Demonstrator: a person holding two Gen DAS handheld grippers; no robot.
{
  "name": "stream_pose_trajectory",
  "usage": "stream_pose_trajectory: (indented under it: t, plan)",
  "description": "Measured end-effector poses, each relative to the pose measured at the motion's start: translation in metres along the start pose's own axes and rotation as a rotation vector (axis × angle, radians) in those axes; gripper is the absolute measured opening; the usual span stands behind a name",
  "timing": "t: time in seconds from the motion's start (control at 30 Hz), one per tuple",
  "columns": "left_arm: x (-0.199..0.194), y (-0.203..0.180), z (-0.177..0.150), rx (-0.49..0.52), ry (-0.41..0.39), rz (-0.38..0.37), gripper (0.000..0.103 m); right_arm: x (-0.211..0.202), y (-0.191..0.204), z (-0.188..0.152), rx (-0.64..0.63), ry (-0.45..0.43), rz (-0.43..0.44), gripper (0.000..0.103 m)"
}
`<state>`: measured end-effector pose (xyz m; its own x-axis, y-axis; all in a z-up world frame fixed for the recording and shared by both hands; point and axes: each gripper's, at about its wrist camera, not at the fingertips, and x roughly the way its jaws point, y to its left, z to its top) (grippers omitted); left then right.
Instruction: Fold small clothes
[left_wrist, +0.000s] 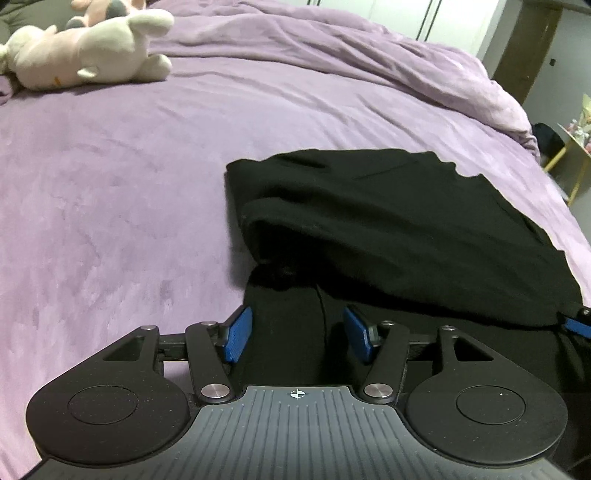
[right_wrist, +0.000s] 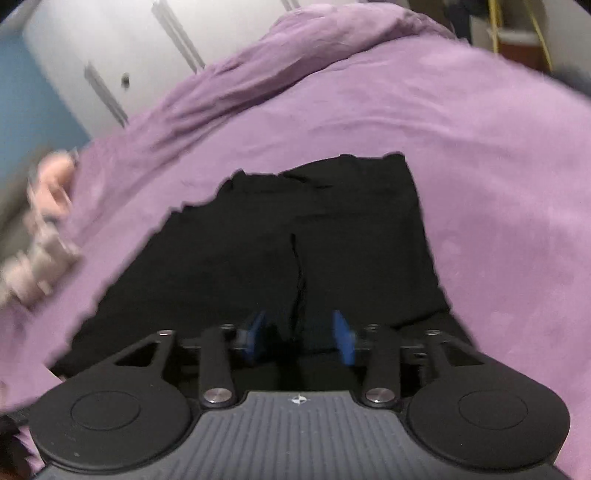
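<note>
A black garment (left_wrist: 388, 221) lies on the purple bedcover (left_wrist: 110, 184), its upper layer folded over into a rounded hump. My left gripper (left_wrist: 299, 336) hovers at the garment's near left edge. Its blue pads (left_wrist: 240, 336) stand apart over flat black cloth without pressing on it, so it is open. In the right wrist view the garment (right_wrist: 295, 229) spreads flat ahead, with a dark seam running down its middle. My right gripper (right_wrist: 300, 338) is open above the cloth's near part, the seam passing between its fingers. A blue fingertip of the right gripper (left_wrist: 576, 325) shows at the fold's right end.
A pale plush toy (left_wrist: 85, 55) lies at the bed's far left, with a pink one behind it. The bedcover bunches into a ridge (left_wrist: 424, 62) along the far side. White cabinet doors (right_wrist: 122, 55) stand beyond the bed, and a yellow-legged stand (left_wrist: 576, 166) is off its right edge.
</note>
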<state>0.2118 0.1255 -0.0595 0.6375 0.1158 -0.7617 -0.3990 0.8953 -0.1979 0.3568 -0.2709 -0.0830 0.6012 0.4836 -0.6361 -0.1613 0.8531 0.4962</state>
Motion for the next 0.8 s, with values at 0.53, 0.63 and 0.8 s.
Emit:
stream_pose_trajectory:
  t: [0.53,0.63,0.8]
  plan:
    - [0.014,-0.009,0.011,0.085,-0.007,0.086,0.063,-0.014,0.058,0.022,-0.404,-0.242,-0.267,0.003]
    - [0.016,-0.006,0.012,0.065,0.002,0.083,0.063,-0.007,0.038,0.024,-0.386,-0.198,-0.361,0.005]
    - [0.017,-0.007,0.013,0.072,0.003,0.086,0.065,-0.004,0.005,0.023,-0.201,-0.106,-0.215,0.035]
